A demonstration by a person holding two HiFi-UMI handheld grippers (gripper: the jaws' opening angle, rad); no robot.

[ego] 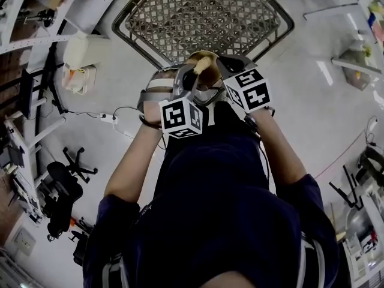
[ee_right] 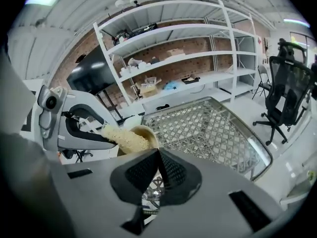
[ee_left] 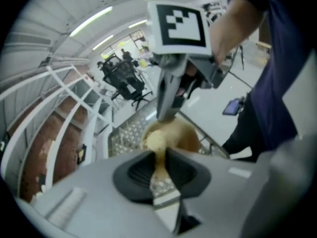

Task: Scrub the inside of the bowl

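Bowl [ee_right: 146, 131]: we hold it up over the near corner of the mesh worktop [ee_right: 213, 128]. Our right hand-held gripper [ee_left: 167, 115] is clamped on the bowl's rim. Our left hand-held gripper [ee_right: 102, 133] is closed on a yellow sponge [ee_right: 125, 139], which is pressed inside the bowl.

A lab workshop: white storage shelves [ee_right: 163, 33], brick wall [ee_right: 198, 44], office chair [ee_right: 290, 90].

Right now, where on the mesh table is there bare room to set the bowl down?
The whole mesh table top looks bare, from its far rim to both side rims. The crowding is above its near edge, where left gripper, sponge, bowl and right gripper meet.
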